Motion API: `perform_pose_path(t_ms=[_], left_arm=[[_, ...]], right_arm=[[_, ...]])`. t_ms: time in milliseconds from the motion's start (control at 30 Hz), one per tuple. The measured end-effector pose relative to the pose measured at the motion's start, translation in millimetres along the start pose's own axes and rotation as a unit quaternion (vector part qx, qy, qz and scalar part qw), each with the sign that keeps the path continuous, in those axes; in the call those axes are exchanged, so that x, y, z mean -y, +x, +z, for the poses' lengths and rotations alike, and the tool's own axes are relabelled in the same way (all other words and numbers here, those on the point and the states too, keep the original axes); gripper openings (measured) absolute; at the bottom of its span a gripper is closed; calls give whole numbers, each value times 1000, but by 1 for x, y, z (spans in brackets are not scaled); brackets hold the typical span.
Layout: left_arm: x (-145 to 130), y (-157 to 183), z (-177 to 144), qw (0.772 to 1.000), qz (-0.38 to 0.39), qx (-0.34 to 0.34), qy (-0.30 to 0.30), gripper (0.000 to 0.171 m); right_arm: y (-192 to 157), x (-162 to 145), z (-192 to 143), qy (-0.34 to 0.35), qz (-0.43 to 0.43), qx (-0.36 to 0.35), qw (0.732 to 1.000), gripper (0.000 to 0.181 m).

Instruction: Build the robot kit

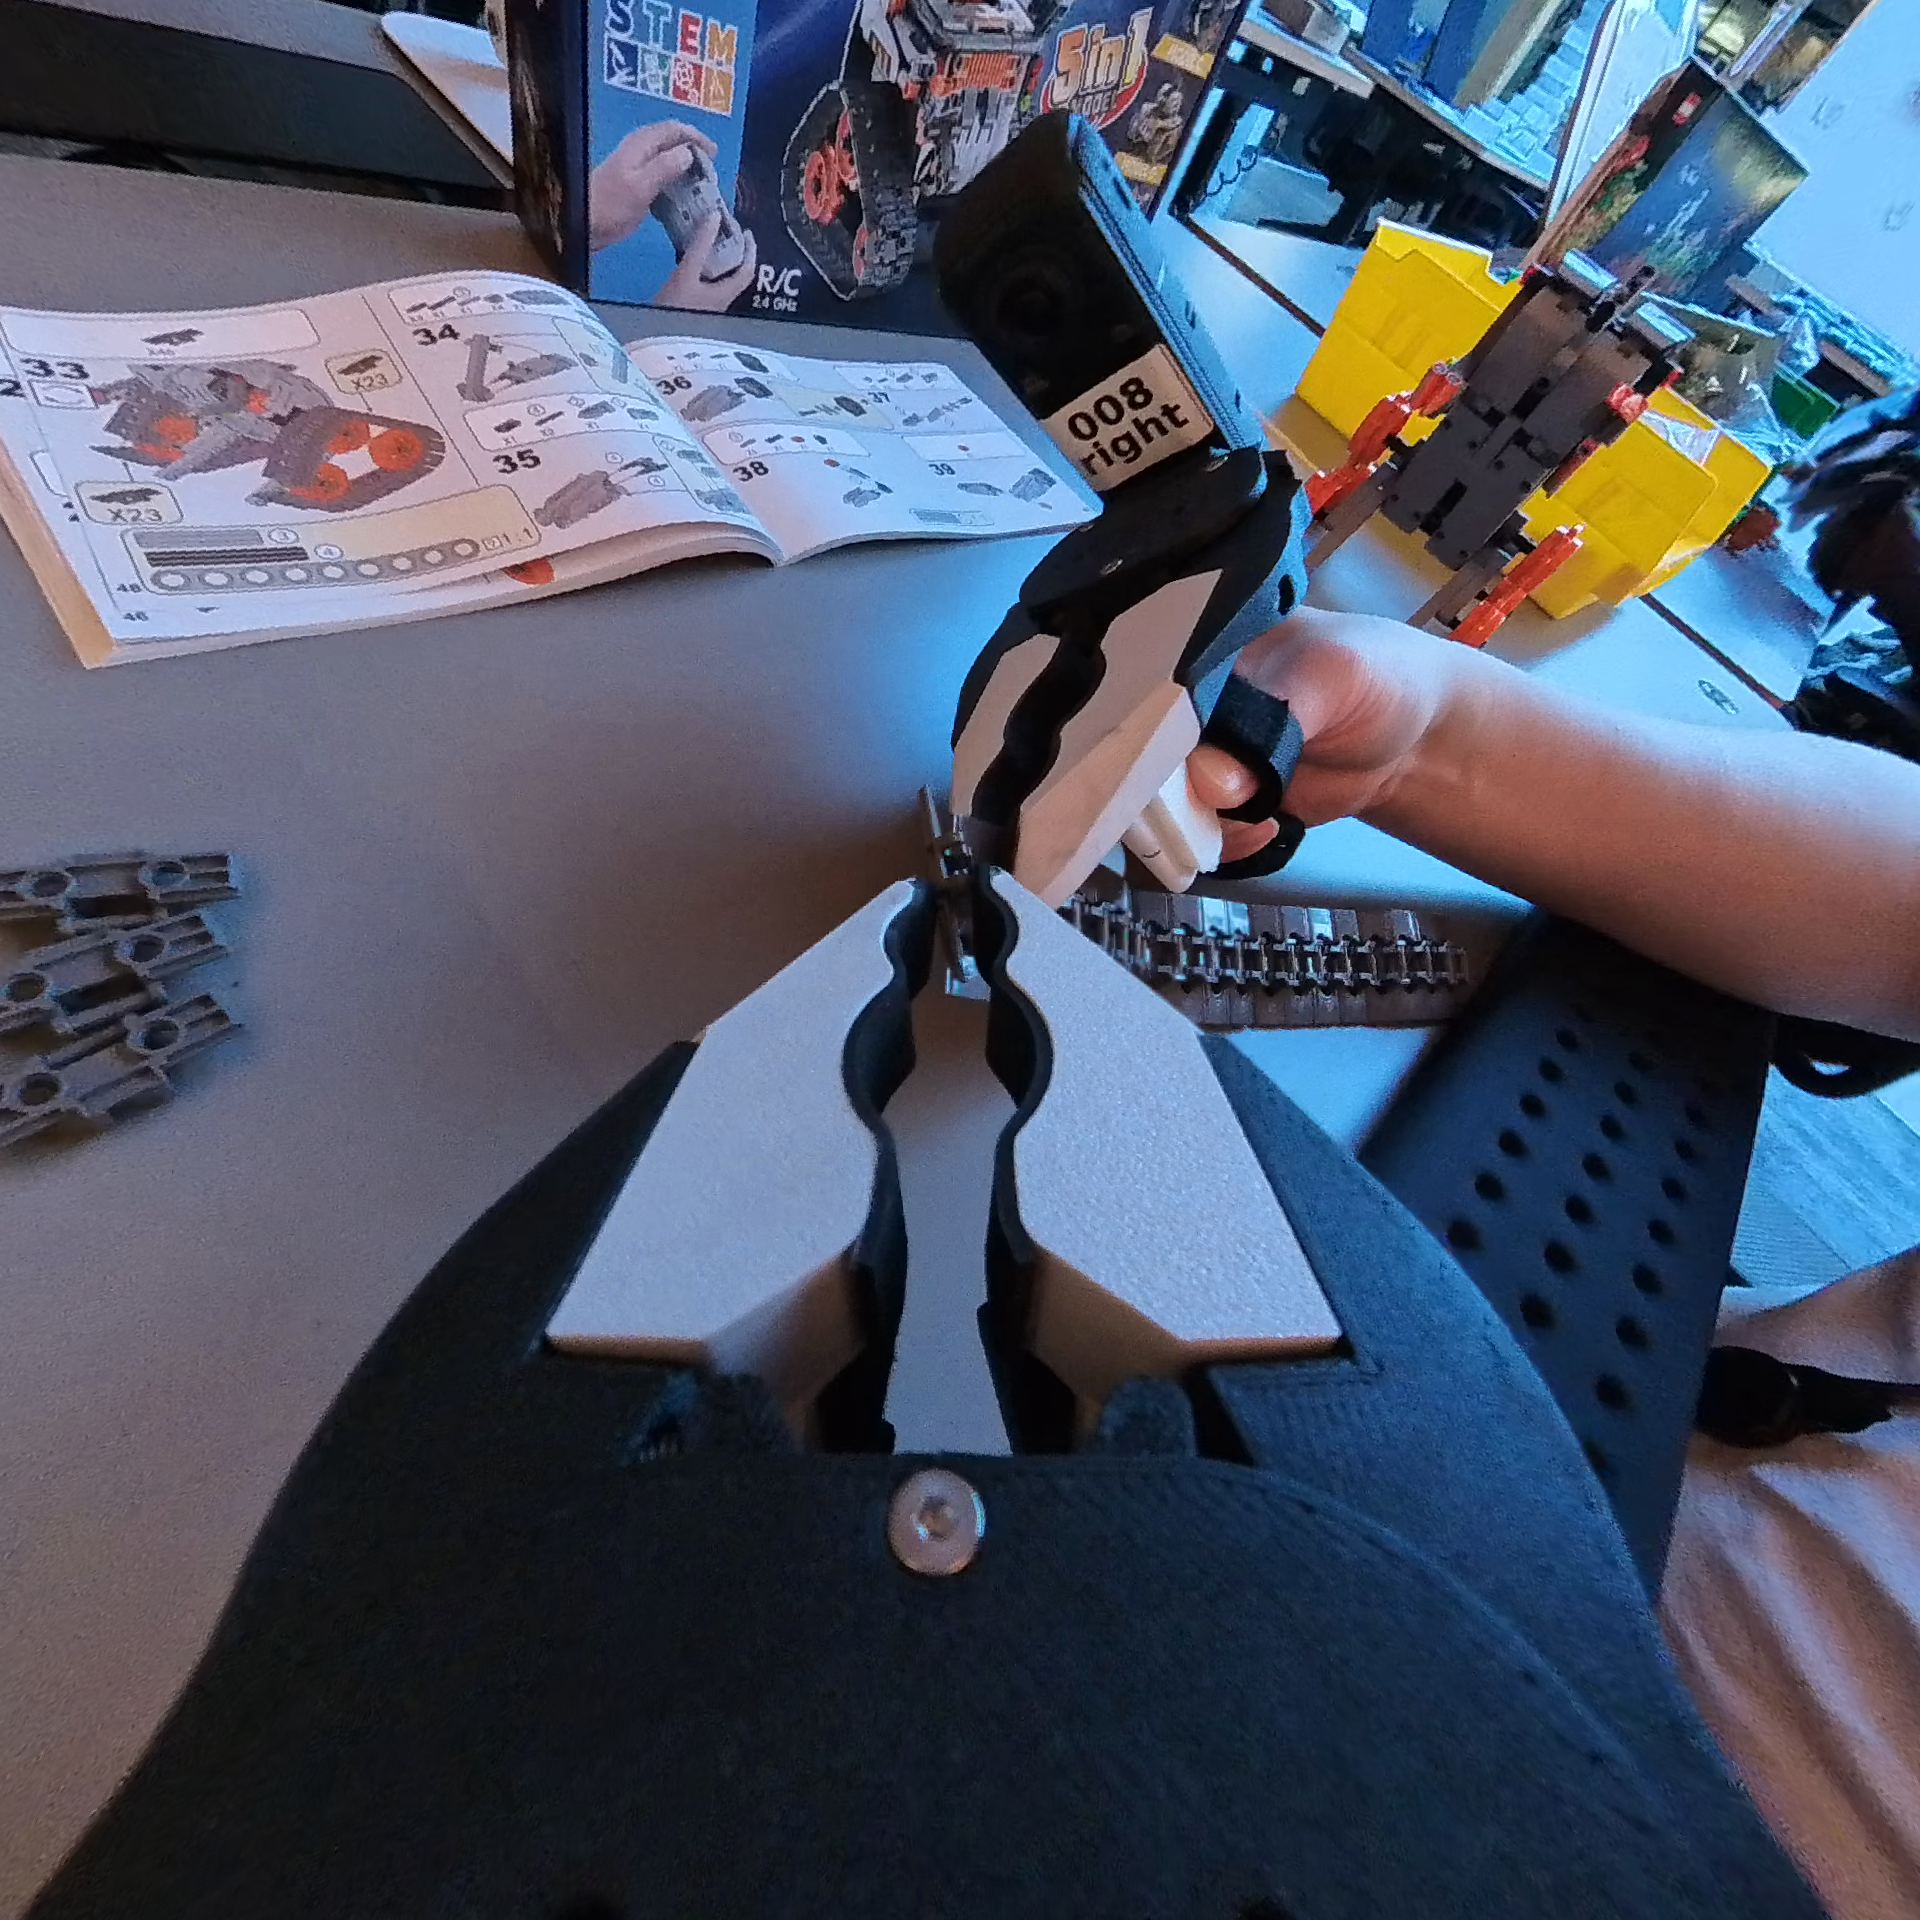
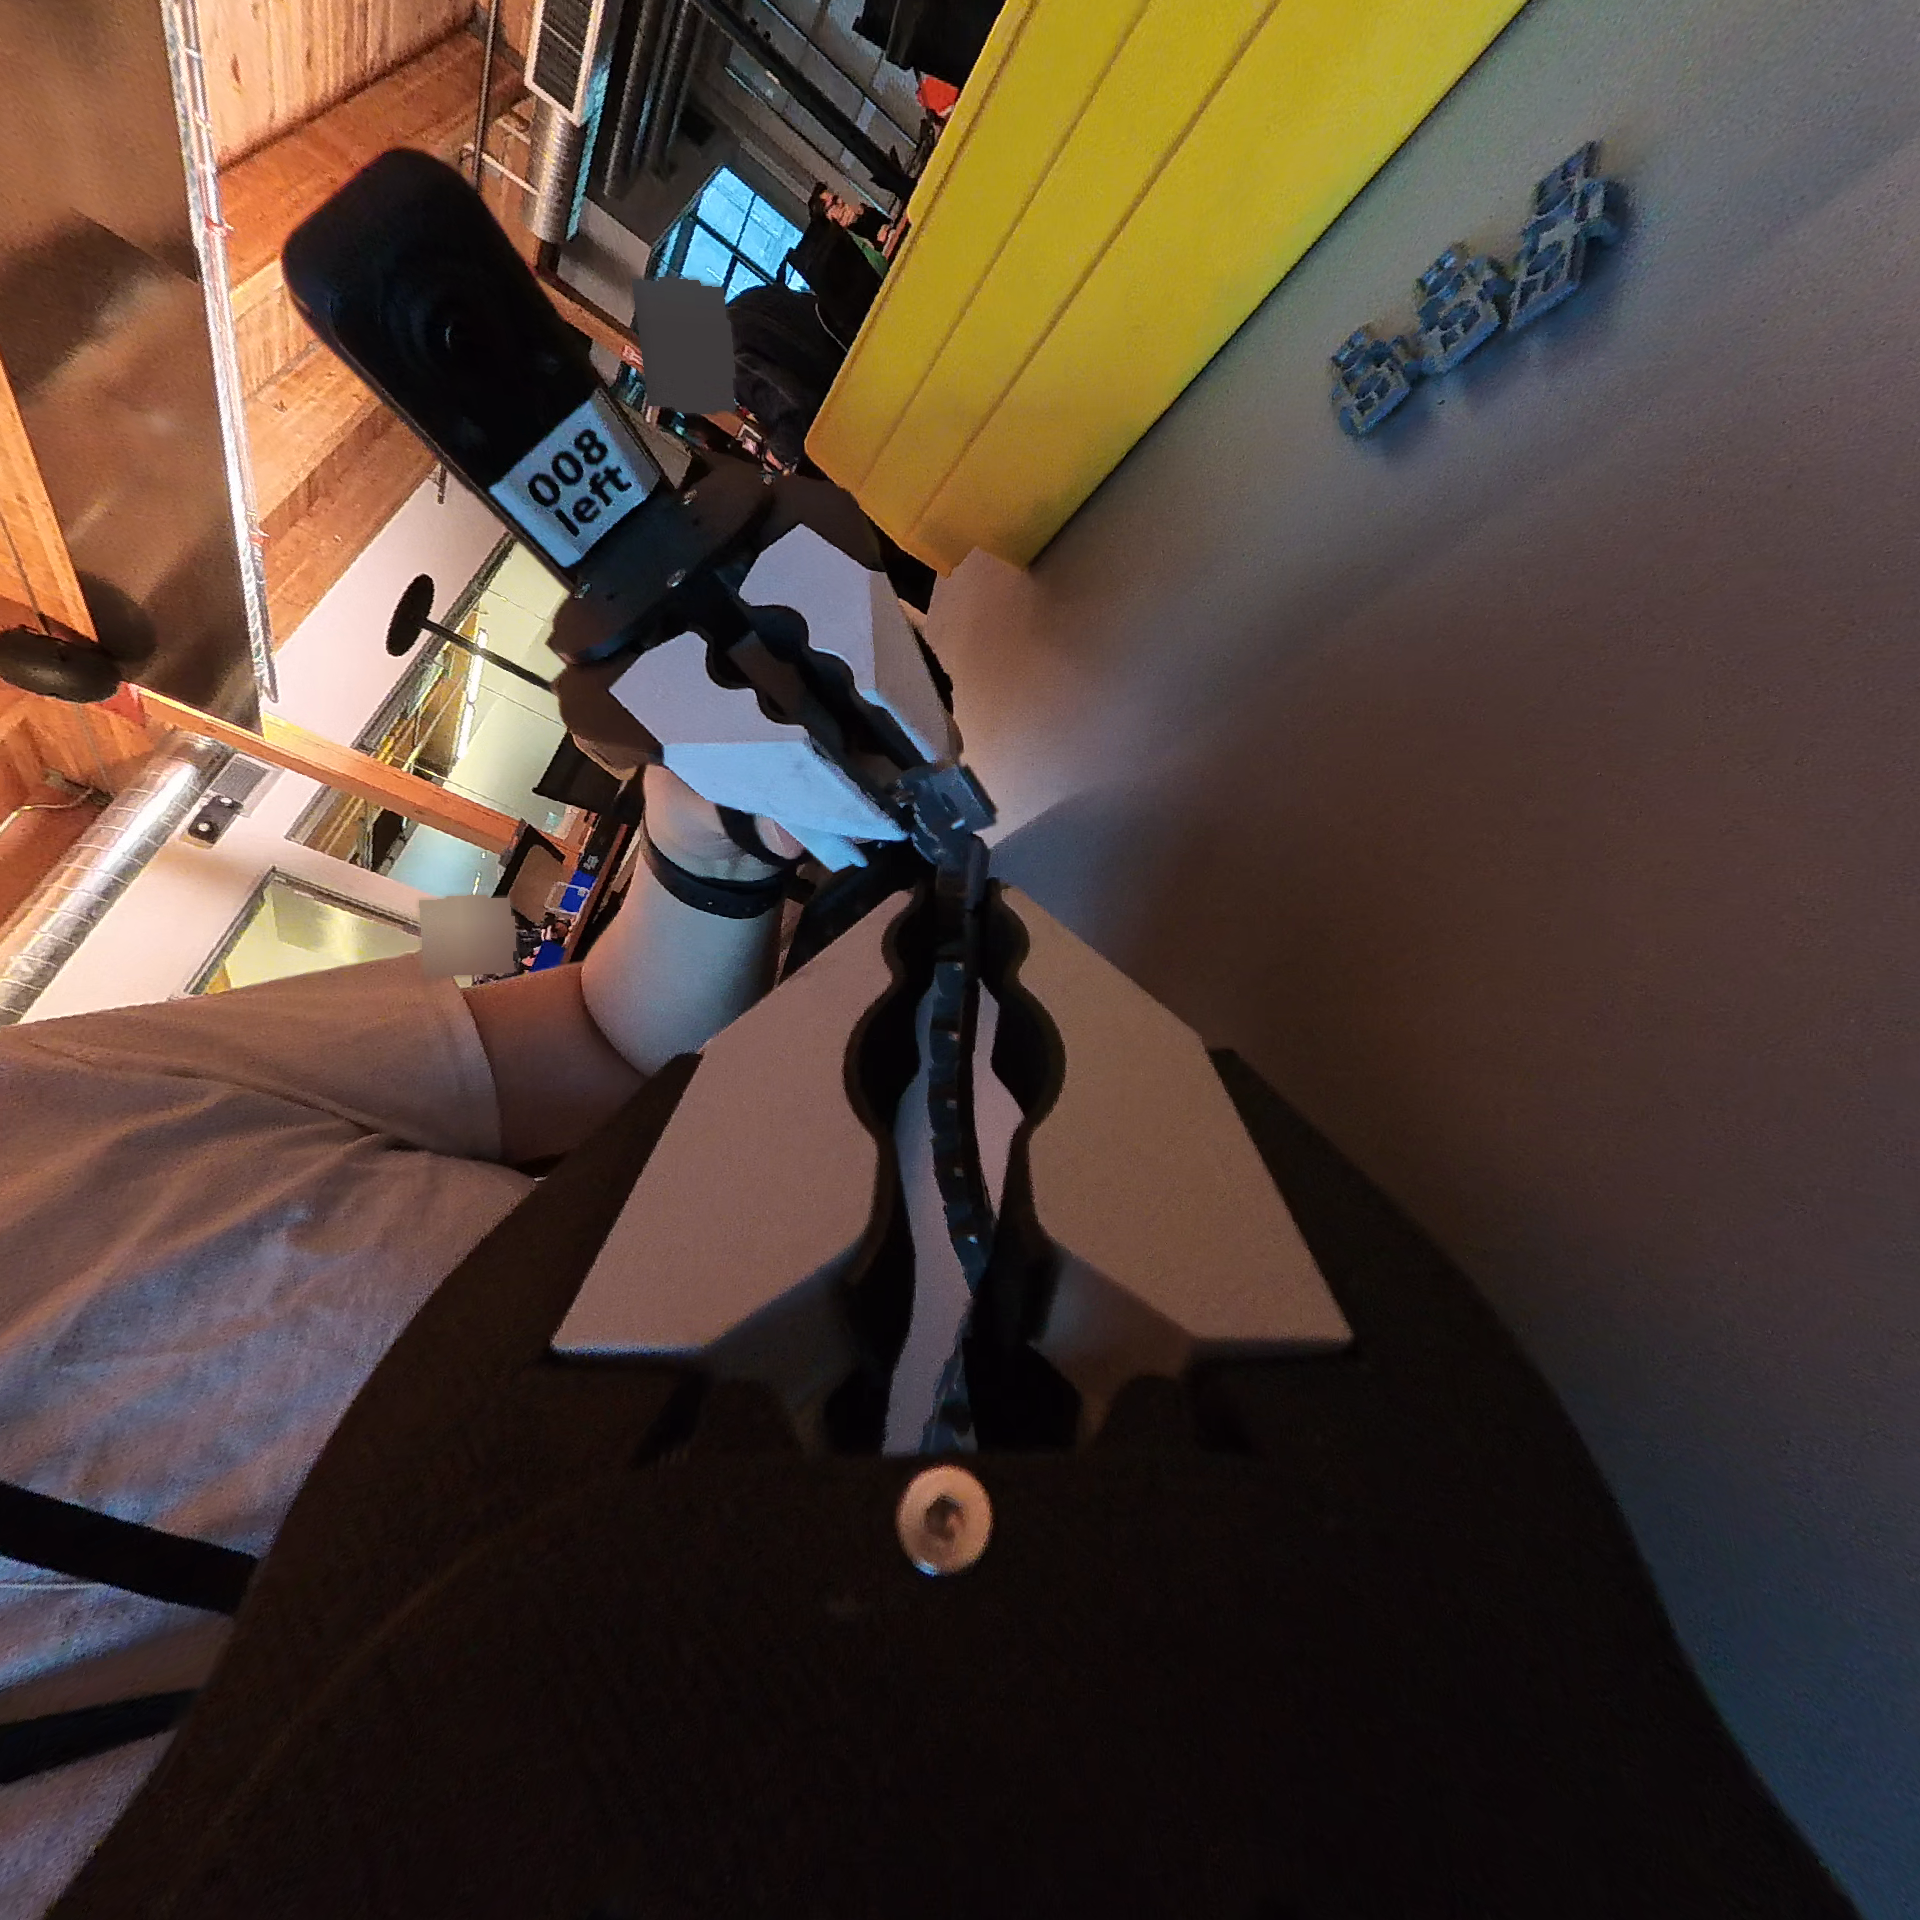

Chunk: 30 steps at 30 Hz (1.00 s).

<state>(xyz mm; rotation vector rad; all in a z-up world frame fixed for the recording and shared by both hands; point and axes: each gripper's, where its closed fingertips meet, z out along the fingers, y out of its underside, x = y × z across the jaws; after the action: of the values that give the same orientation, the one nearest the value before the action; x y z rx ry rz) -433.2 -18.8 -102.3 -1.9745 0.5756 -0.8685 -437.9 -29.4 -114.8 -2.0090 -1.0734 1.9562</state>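
We hold one grey tread chain between two grippers: our left gripper is closed on a single end link, and our right gripper is clamped on the chain just beside it, the rest trailing back between its fingers and, in the left view, lying across the grey table. The two tips nearly touch, so we judge the risk to be a link twisting out of the narrow grip or the fingers knocking together if either hand tilts. Off to the side lies one cluster of loose grey links, about six as far as we can count. We also see one open instruction booklet, one printed box, one yellow bin and one part-built model.
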Motion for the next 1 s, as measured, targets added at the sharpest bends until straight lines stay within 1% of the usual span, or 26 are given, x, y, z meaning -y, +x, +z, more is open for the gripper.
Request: perform_pose_path(t_ms=[133, 433, 500, 767, 900, 1000], left_arm=[[-2, -2, 1, 1000, 26, 17, -4, 6], [-1, 3, -1, 999, 29, -4, 17, 7], [-3, 1, 0, 999, 35, 1, 15, 7], [-3, 2, 0, 998, 58, 5, 20, 8], [-1, 7, -2, 998, 62, -12, 28, 7], [2, 8, -5, 998, 36, -39, 40, 7]], right_arm=[[1, 0, 0, 2, 1, -8, 1000, 5], [-5, 0, 0, 4, -17, 1, 1000, 5], [-2, 0, 0, 3, -19, -8, 1000, 5], [-4, 0, 0, 3, -18, -2, 1000, 4], [-8, -1, 0, -4, -23, 12, 1000, 5], [-11, 0, 0, -3, -20, 25, 999, 5]])
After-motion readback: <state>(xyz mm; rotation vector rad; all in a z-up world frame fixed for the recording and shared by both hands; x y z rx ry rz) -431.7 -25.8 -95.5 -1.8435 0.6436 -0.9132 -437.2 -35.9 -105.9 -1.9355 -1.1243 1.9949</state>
